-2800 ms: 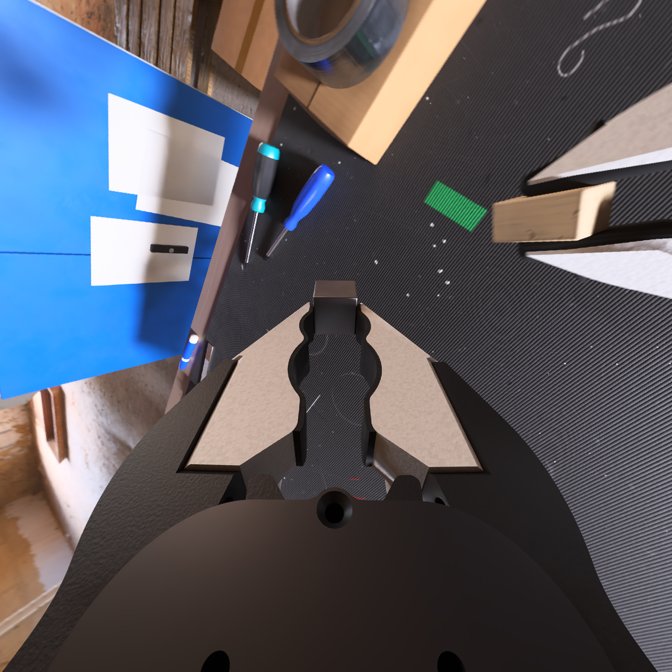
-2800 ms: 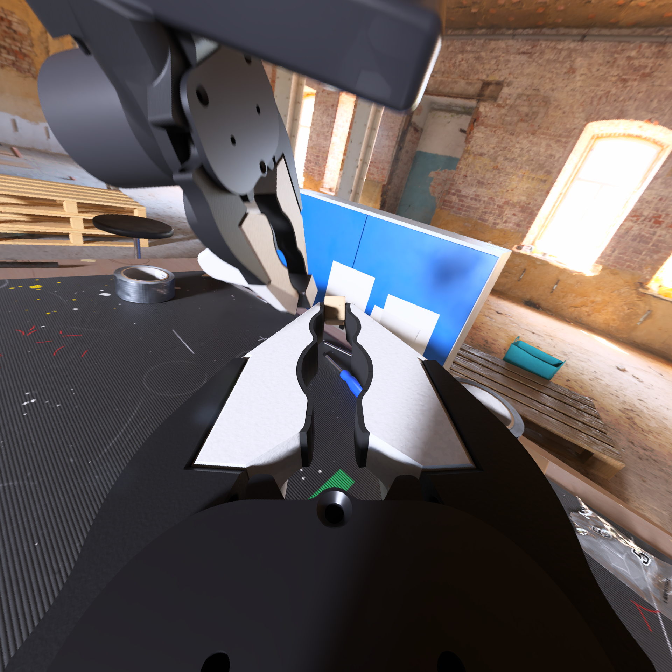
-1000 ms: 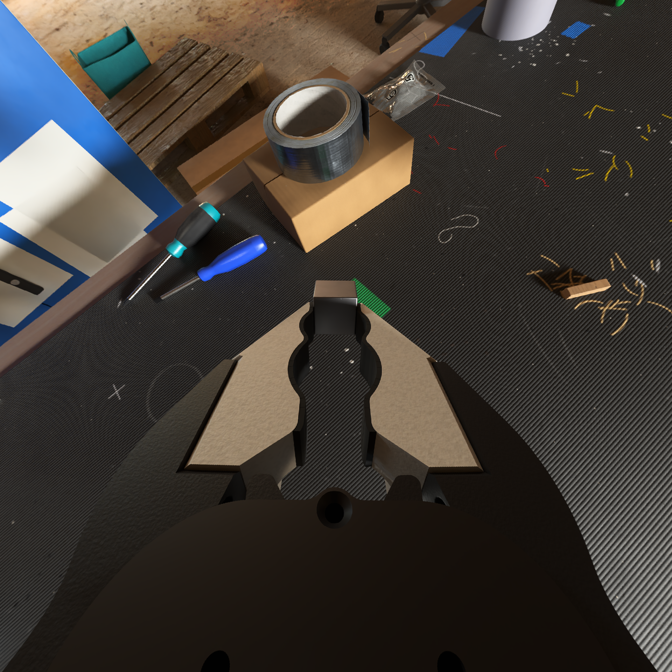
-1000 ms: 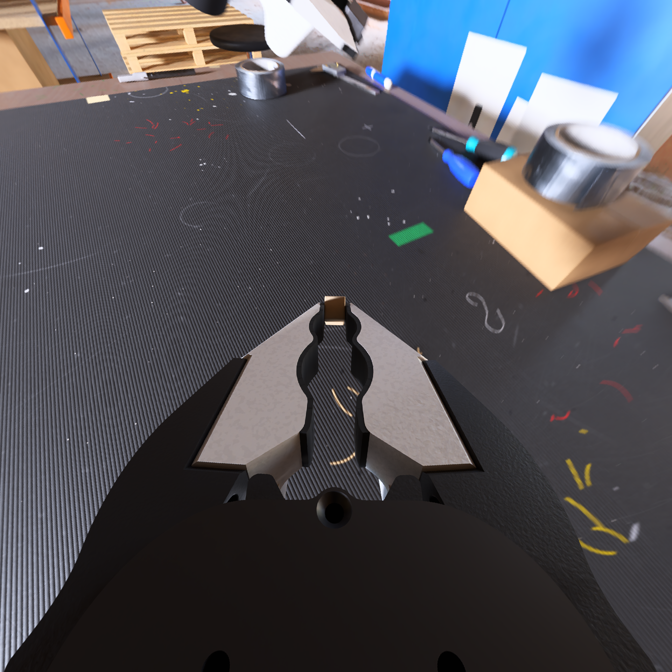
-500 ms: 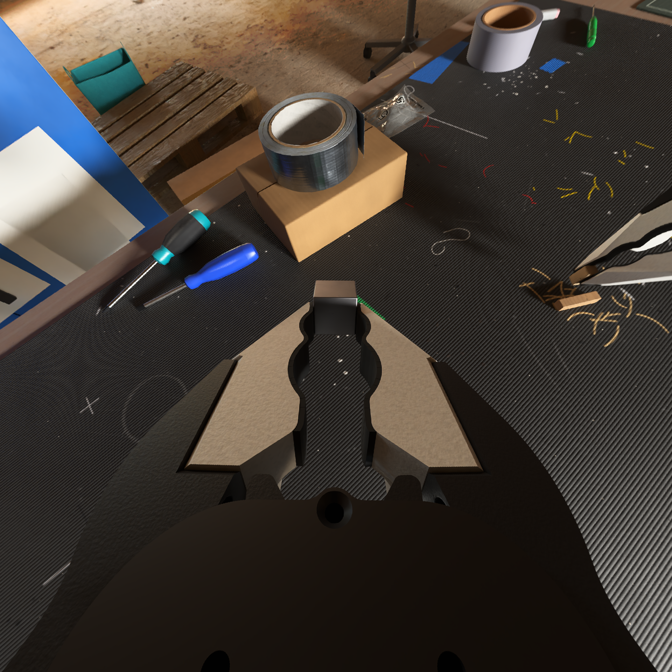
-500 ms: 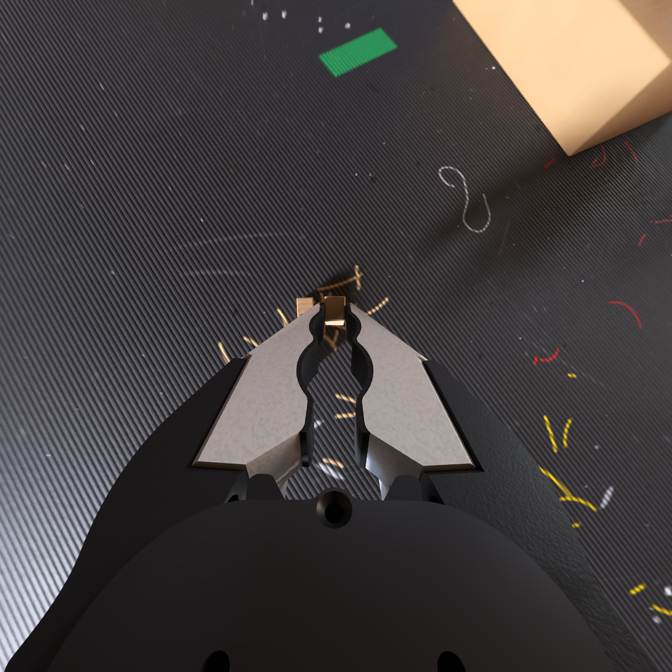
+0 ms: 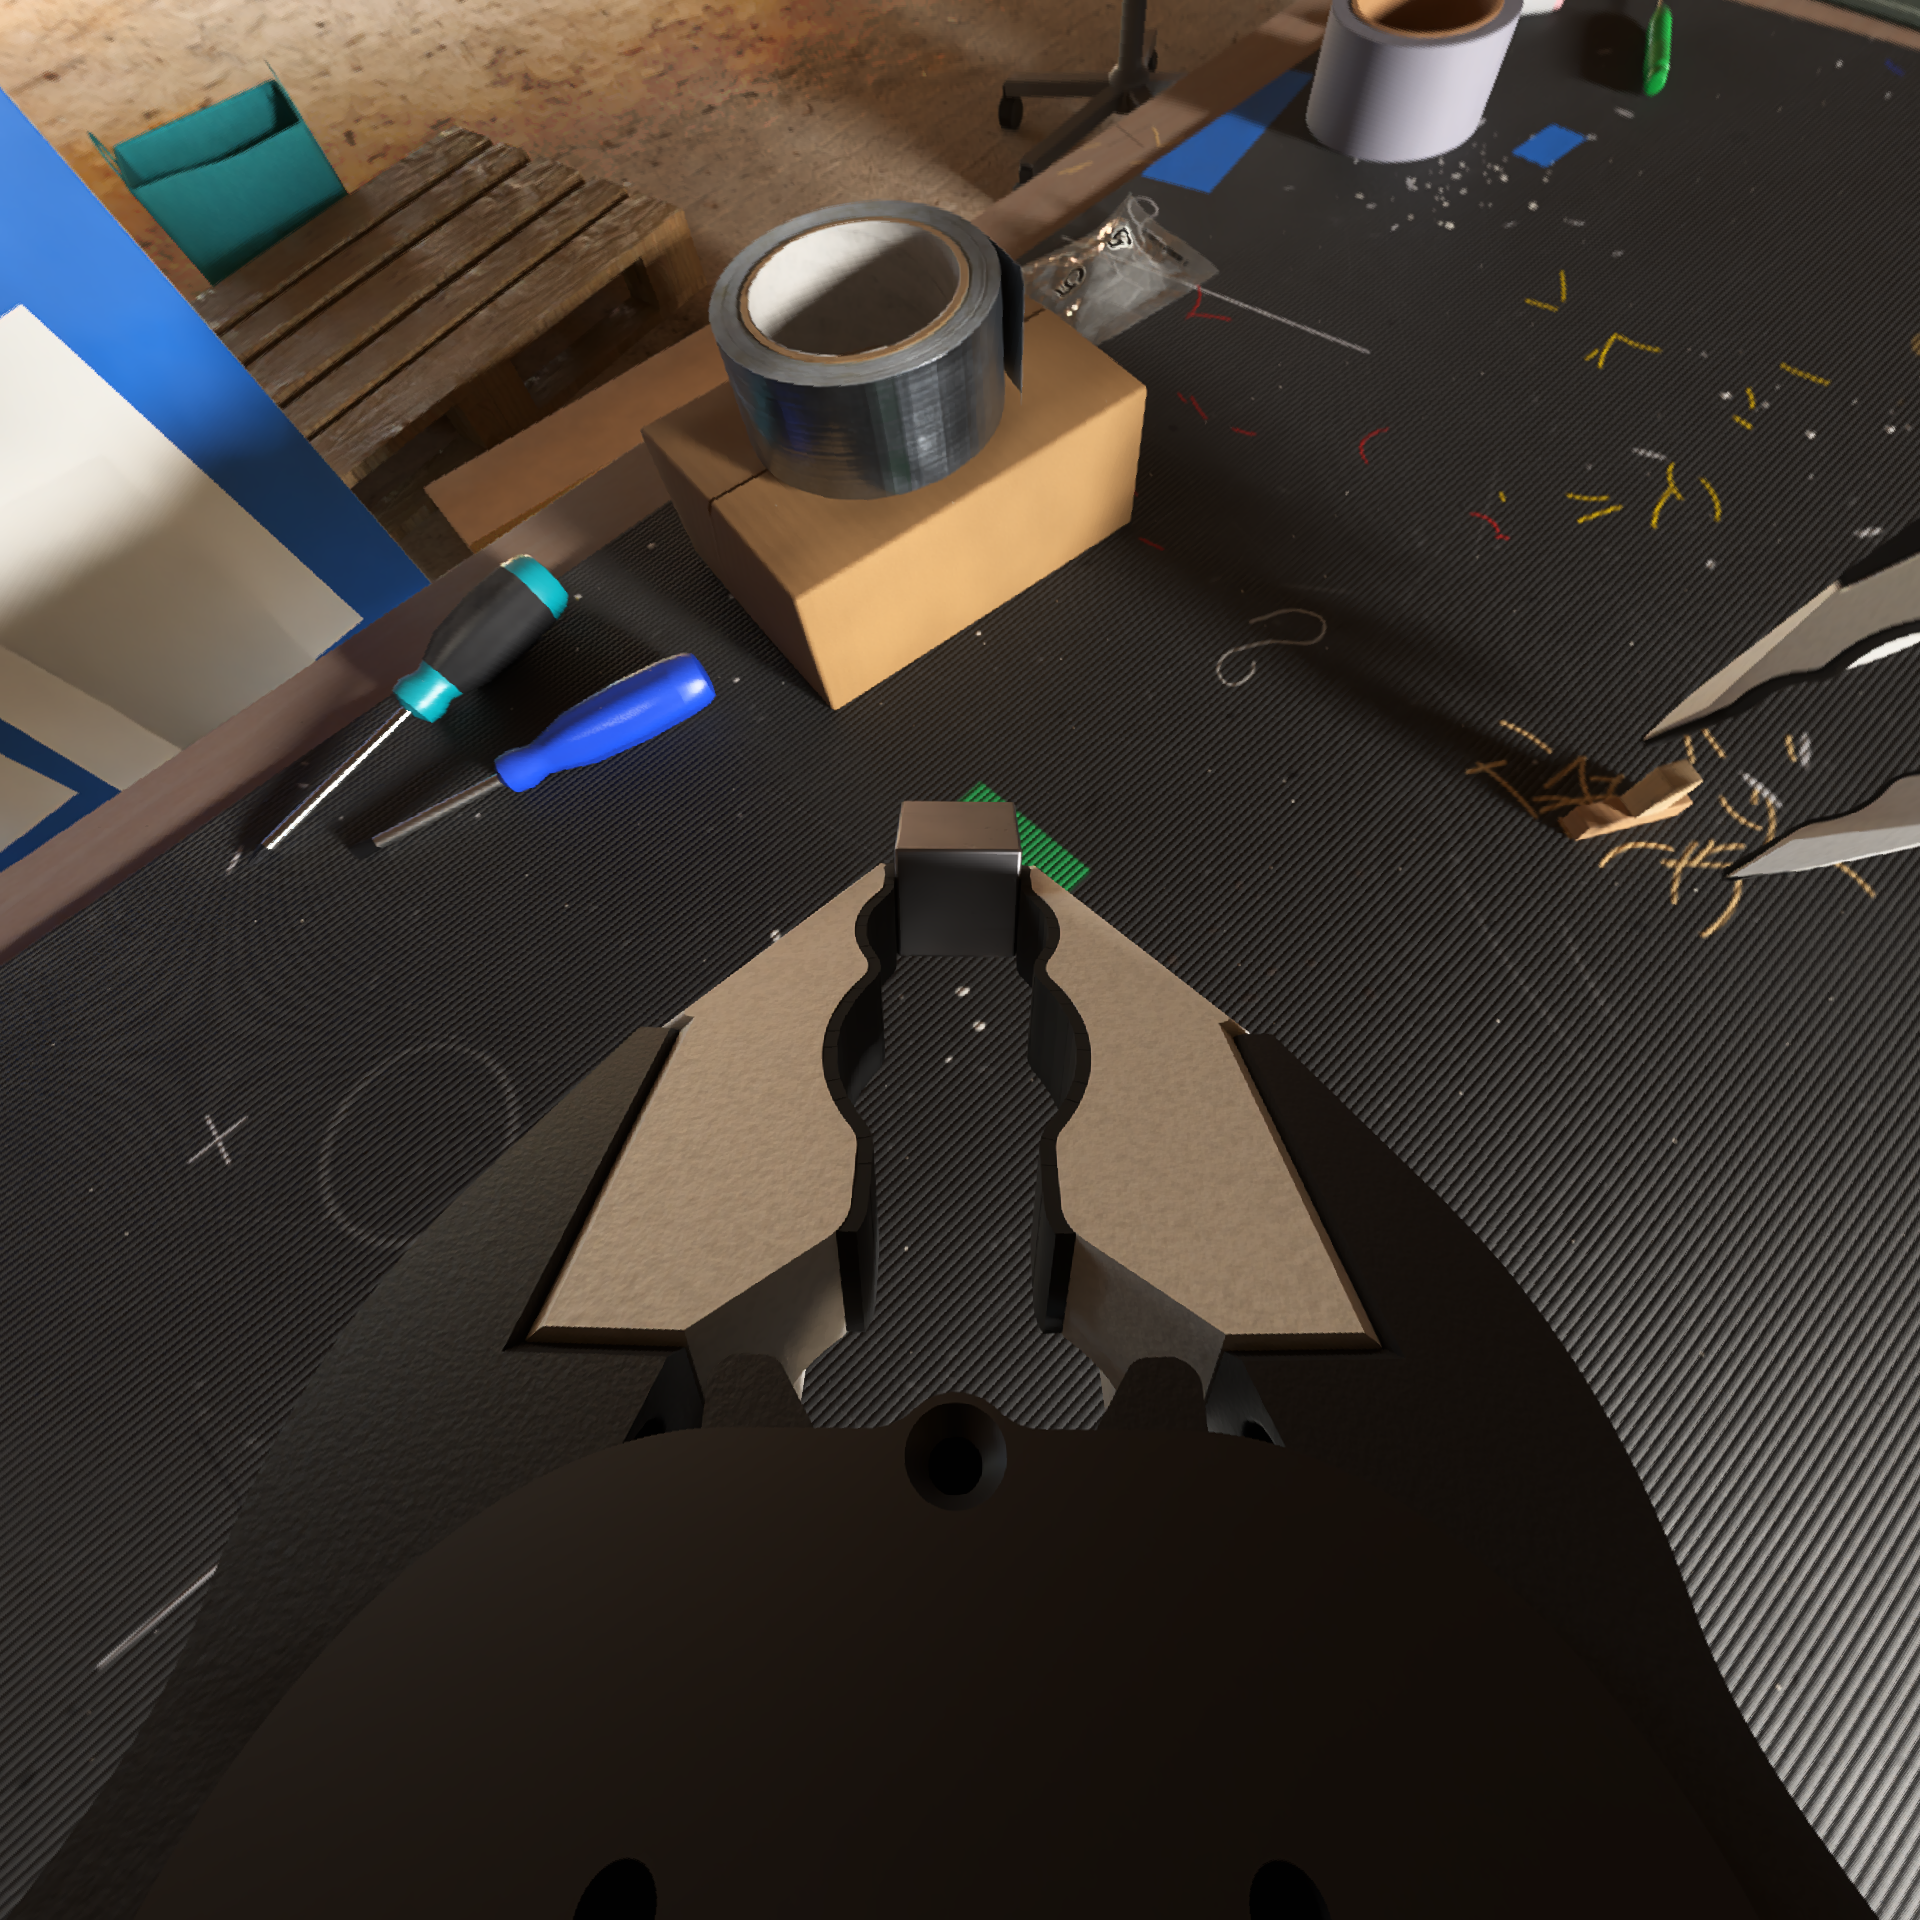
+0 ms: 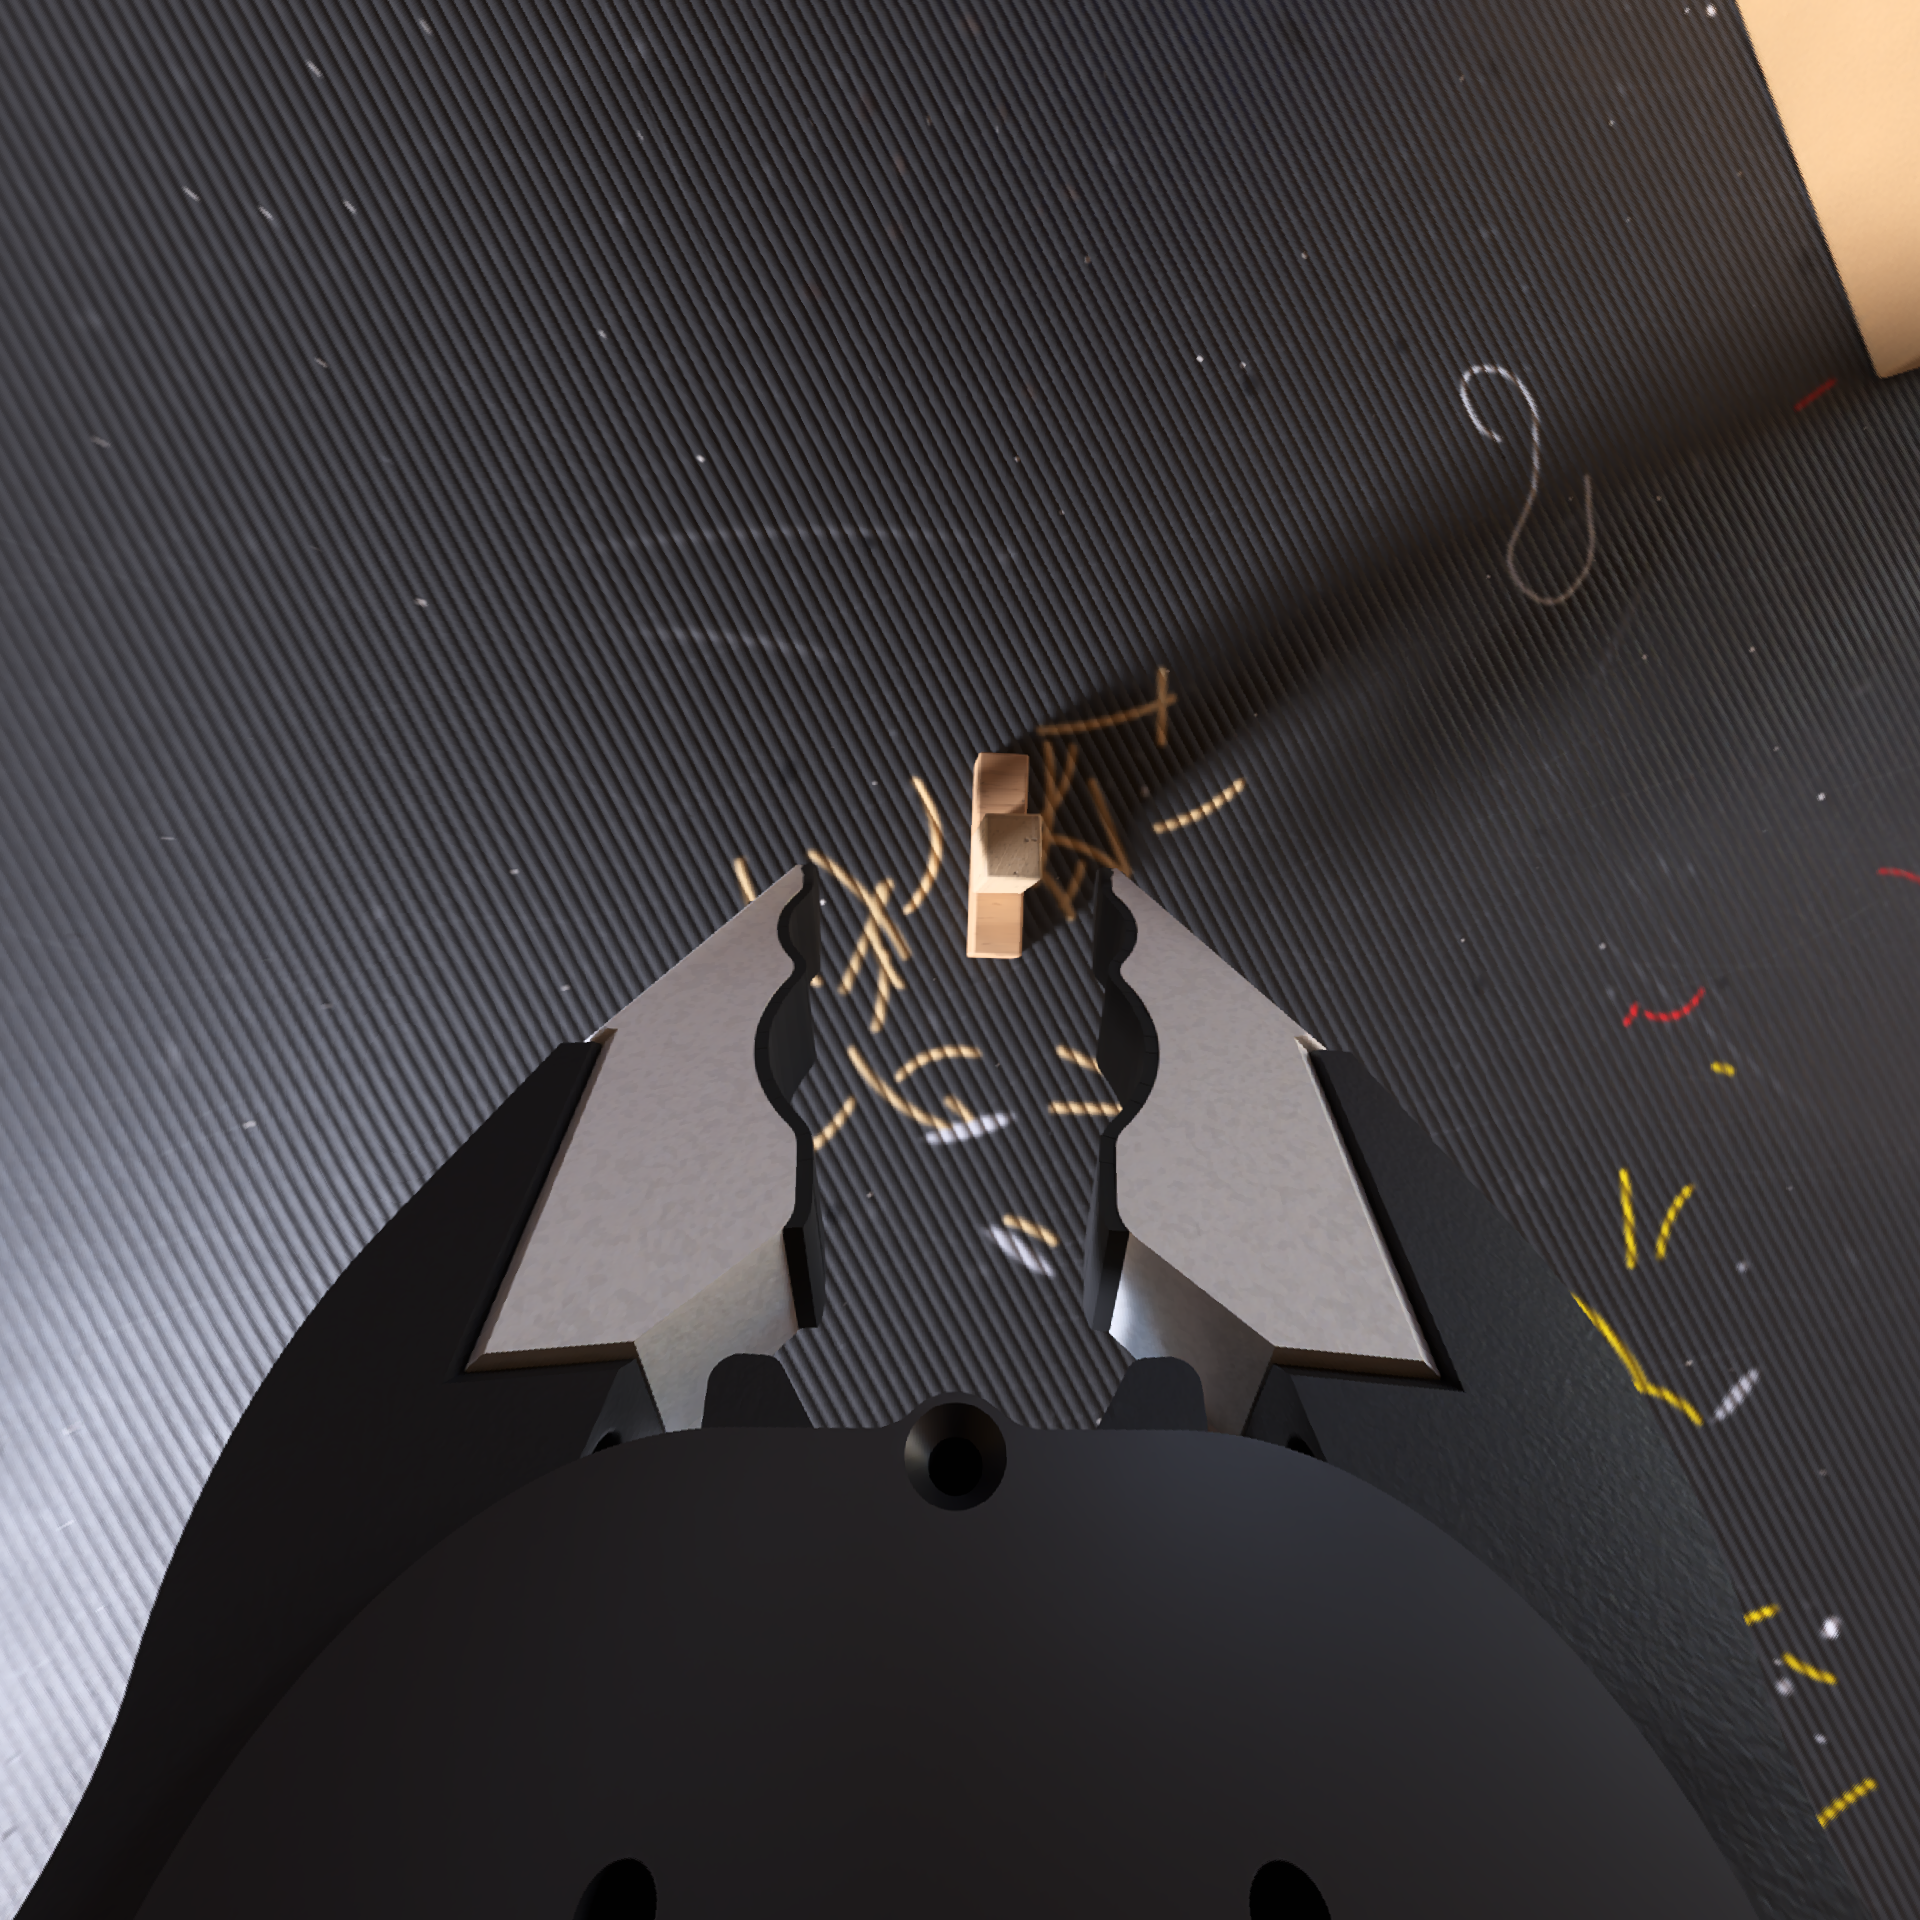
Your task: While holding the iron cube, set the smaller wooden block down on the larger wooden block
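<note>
My left gripper (image 7: 956,883) is shut on the dark iron cube (image 7: 956,878) and holds it above the black mat. My right gripper (image 8: 954,883) is open, its jaws on either side of the wooden blocks without touching them. The smaller wooden block (image 8: 1013,857) rests on the larger, flat wooden block (image 8: 992,930), which lies on the mat among tan marks. In the left wrist view the right gripper (image 7: 1694,805) shows at the right edge, with the smaller block (image 7: 1668,781) and the larger block (image 7: 1595,821) at its tips.
A cardboard box (image 7: 935,551) with a grey tape roll (image 7: 862,353) on it stands near the mat's far edge; its corner shows in the right wrist view (image 8: 1849,156). Two screwdrivers (image 7: 603,722) lie to its left. A green patch (image 7: 1044,847) lies beyond the cube. A white tape roll (image 7: 1403,73) stands far right.
My right gripper came down onto the larger block with the smaller block, then opened and let it go there. My left gripper kept the iron cube and shifted slightly.
</note>
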Controlling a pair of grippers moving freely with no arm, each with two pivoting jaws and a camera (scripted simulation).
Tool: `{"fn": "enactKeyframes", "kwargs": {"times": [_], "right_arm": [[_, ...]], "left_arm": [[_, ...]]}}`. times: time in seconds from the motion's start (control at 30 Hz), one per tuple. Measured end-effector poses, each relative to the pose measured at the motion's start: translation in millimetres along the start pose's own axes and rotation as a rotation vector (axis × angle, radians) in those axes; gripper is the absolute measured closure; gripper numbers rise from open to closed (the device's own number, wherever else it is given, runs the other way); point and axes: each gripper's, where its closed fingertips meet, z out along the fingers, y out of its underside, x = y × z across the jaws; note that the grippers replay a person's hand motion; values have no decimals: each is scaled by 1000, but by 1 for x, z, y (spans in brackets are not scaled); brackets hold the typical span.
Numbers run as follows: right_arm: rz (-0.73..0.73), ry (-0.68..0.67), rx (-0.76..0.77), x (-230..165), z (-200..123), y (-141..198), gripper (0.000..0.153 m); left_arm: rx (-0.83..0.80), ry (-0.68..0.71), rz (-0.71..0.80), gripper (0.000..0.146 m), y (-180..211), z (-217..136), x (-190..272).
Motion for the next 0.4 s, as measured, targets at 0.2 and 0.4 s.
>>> {"fn": "enactKeyframes", "kwargs": {"times": [0.2, 0.4], "right_arm": [[57, -63, -6, -7, -26, 10, 82], [68, -67, 2, -14, -54, 22, 66]], "left_arm": [[-23, 17, 48, 124, -2, 4, 9], [-51, 34, 83, 125, -3, -3, 10]]}}
